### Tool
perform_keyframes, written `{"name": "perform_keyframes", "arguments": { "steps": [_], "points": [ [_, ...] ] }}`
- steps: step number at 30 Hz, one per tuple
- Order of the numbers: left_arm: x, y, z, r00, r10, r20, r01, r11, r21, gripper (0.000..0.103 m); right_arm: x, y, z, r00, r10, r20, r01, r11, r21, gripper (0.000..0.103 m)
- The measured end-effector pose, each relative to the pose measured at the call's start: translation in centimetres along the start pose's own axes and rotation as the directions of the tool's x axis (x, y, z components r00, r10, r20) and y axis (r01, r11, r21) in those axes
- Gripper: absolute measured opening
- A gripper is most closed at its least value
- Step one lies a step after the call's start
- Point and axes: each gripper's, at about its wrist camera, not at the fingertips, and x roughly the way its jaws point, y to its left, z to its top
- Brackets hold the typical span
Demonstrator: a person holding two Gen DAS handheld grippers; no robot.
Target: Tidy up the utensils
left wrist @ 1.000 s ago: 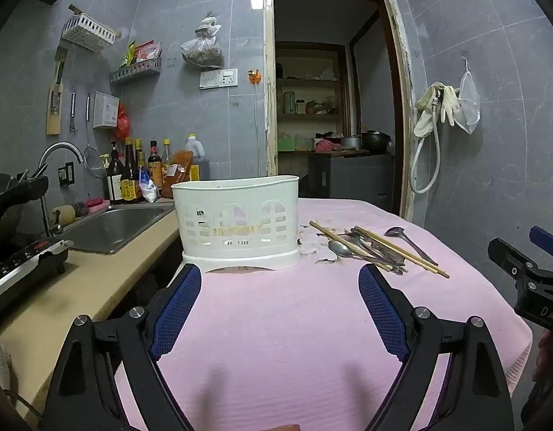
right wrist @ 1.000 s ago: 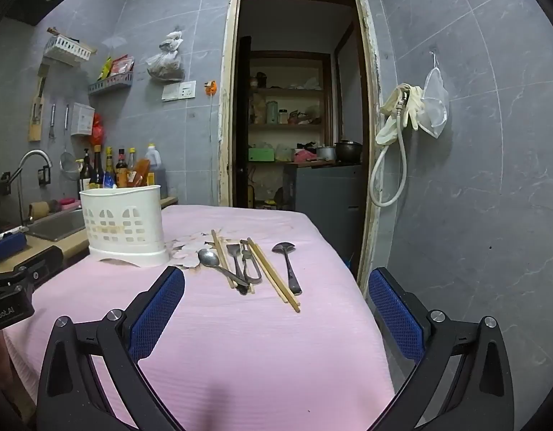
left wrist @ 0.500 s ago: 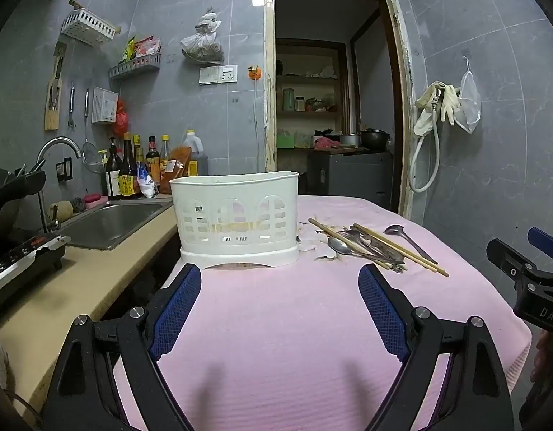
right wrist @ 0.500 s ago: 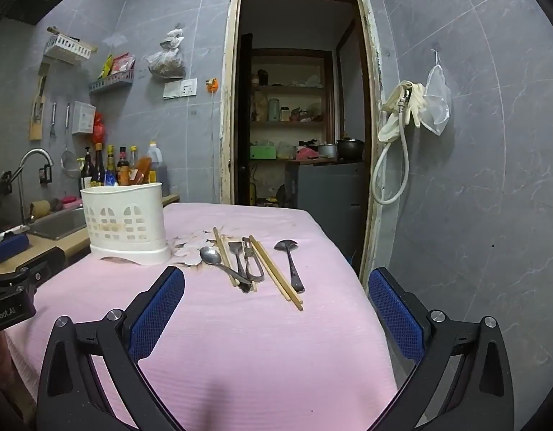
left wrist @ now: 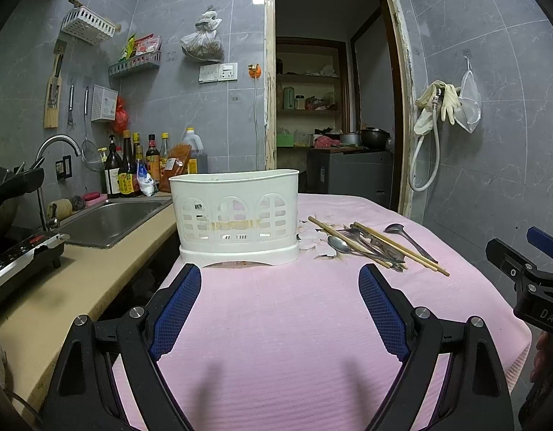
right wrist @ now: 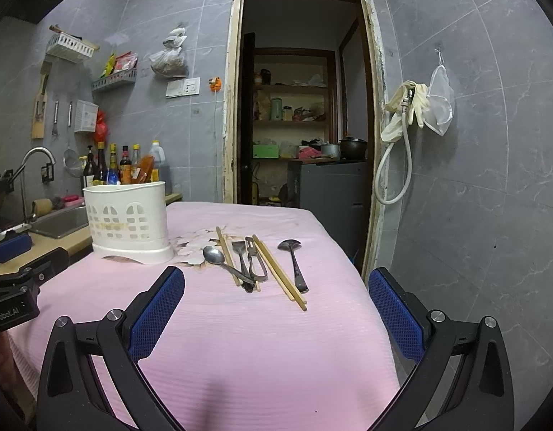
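Left hand-held gripper (left wrist: 279,280) has its jaws spread wide, holding nothing, touching nothing, hovering over the near part of the pink-covered table (left wrist: 276,341). Right hand-held gripper (right wrist: 276,283) likewise wide apart and empty, above the same cloth.

Utensils lie loose on the table, right of the white utensil holder (left wrist: 237,217): a spoon (right wrist: 219,258) nearest the holder, then a chopstick (right wrist: 228,255), a fork (right wrist: 240,258), a peeler-like tool (right wrist: 254,258), a pair of chopsticks (right wrist: 280,273), and a ladle-shaped spoon (right wrist: 294,258) farthest right. The middle pieces overlap each other. Holder stands upright at the table's left edge; its inside can't be seen.

Sink (left wrist: 111,219) and a row of bottles (left wrist: 132,165) sit left of the table; doorway (right wrist: 301,107) is far behind.

Versus half a second ago: both grippers at the same spread, utensils and holder unmoved; the left view sits slightly lower, and the right view has edged a bit closer to the utensils.
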Motion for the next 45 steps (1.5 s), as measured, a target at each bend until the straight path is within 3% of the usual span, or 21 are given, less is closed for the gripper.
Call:
{"name": "perform_keyframes", "arguments": {
  "steps": [45],
  "points": [
    [0.5, -0.2, -0.7, 1.000, -0.004, -0.017, 0.004, 1.000, -0.006, 0.086, 0.5, 0.9, -0.3, 1.000, 0.012, -0.015, -0.012, 1.000, 0.002, 0.103]
  ]
}}
